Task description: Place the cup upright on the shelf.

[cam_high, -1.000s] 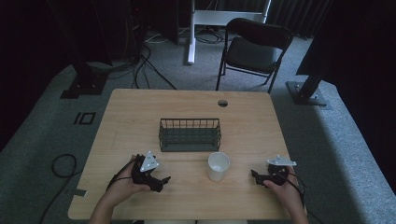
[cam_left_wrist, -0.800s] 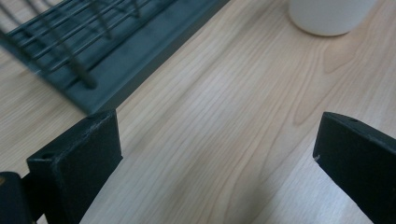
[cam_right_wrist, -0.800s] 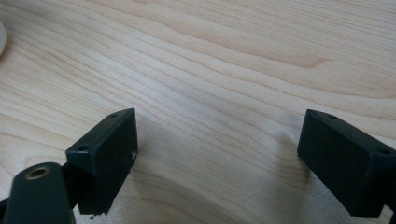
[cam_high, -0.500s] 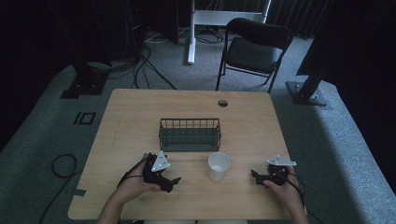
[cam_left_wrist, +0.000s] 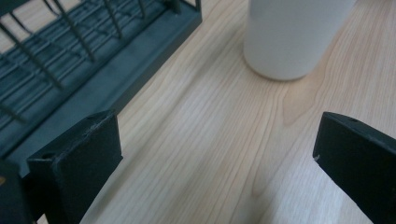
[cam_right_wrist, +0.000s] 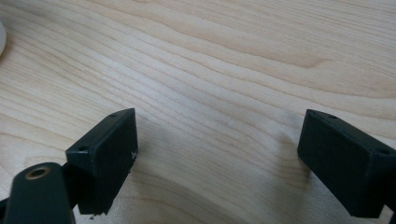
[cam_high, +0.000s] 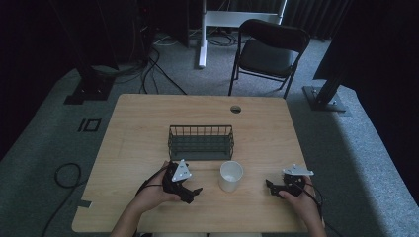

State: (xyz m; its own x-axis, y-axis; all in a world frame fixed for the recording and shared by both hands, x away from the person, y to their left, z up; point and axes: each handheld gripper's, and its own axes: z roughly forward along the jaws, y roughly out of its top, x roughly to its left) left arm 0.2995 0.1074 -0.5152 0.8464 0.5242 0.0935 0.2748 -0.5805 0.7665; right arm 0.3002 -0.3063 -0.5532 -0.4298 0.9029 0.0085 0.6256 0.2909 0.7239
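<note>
High view: white cup (cam_high: 231, 175) beside wire basket (cam_high: 200, 142)

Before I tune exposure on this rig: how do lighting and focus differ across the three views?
High view: dim, the floor and room nearly black, only the table lit. Left gripper view: bright, the white cup soft, its shadow faint on the wood. Right gripper view: even light, grain sharp between the open tongs, no glare.
</note>
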